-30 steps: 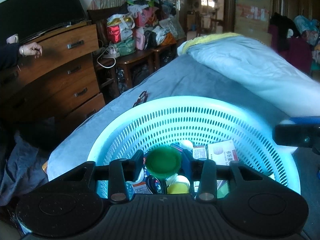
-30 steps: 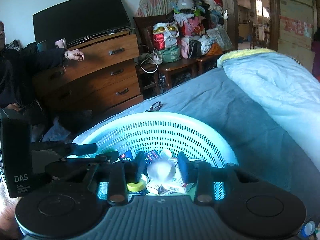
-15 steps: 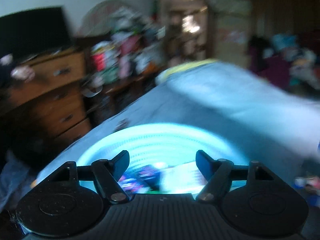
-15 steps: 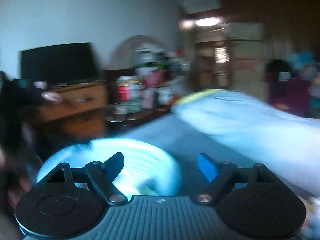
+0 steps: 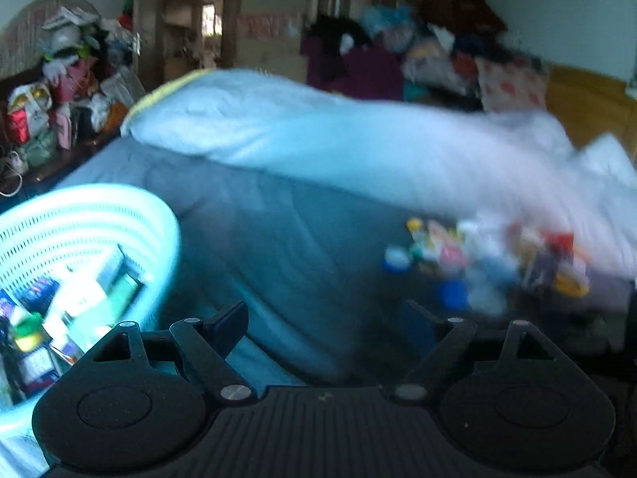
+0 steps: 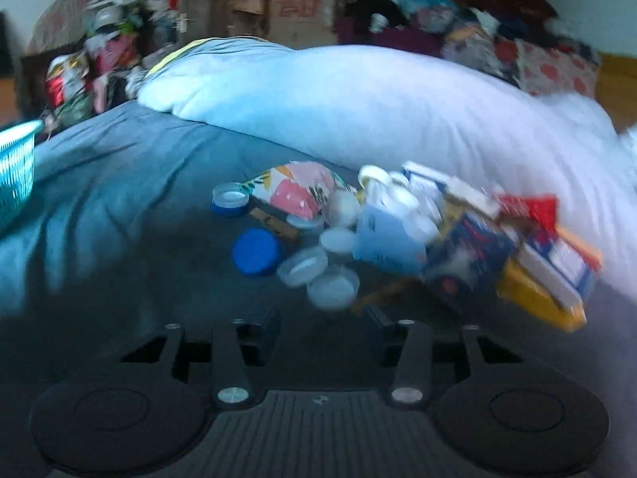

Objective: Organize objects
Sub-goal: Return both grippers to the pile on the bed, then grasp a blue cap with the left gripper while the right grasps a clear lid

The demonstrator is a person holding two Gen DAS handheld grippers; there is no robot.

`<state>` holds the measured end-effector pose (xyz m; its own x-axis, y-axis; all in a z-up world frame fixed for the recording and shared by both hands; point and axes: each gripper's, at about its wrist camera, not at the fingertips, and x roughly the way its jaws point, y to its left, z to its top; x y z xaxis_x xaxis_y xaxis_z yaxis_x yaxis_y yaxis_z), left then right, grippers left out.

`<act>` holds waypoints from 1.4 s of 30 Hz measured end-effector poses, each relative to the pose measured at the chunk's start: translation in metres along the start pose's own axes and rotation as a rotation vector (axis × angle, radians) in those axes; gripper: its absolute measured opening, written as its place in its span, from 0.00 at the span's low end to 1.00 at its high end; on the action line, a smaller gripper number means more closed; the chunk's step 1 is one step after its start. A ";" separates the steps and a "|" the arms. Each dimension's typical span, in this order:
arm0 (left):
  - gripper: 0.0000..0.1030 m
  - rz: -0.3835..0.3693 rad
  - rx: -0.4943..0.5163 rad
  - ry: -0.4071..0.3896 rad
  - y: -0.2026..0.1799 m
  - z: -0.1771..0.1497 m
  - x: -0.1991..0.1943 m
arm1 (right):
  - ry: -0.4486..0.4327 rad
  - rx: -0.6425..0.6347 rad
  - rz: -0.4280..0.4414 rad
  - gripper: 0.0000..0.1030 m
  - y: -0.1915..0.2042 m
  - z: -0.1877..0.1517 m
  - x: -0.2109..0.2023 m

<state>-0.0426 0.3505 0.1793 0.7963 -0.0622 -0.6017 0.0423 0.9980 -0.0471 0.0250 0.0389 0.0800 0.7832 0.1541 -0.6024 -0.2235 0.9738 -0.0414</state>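
The turquoise basket [image 5: 79, 215] at lower left already holds several boxes; a pile of lids and boxes [image 6: 398, 235] remains on the bed [image 6: 119, 183]. Both the left gripper [image 5: 324, 326] and right gripper [image 6: 322, 330] have fingers spread wide, empty.

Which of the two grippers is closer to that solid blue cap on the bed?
Right. The right gripper faces the blue cap just ahead; the left gripper sits by the basket, farther away.

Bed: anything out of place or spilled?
Yes. A loose pile of boxes, lids and packets lies scattered on the blue sheet beside the duvet, well away from the basket, which already holds similar items. Frames are blurred; no damage visible.
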 end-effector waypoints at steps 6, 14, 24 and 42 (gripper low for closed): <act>0.81 0.011 0.013 0.054 -0.008 -0.003 0.028 | 0.043 -0.109 0.012 0.51 -0.010 0.019 0.054; 0.81 -0.029 0.069 0.077 -0.035 -0.001 0.050 | 0.049 -0.094 0.110 0.41 -0.019 0.017 0.065; 0.70 -0.170 0.189 0.064 -0.112 -0.002 0.139 | 0.060 0.145 0.054 0.41 -0.047 -0.046 -0.026; 0.38 -0.034 0.274 0.025 -0.174 -0.030 0.197 | 0.009 0.197 0.048 0.41 -0.062 -0.051 -0.017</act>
<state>0.0886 0.1646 0.0449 0.7768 -0.0930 -0.6228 0.2336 0.9610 0.1479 -0.0040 -0.0330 0.0518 0.7689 0.2002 -0.6072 -0.1414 0.9794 0.1439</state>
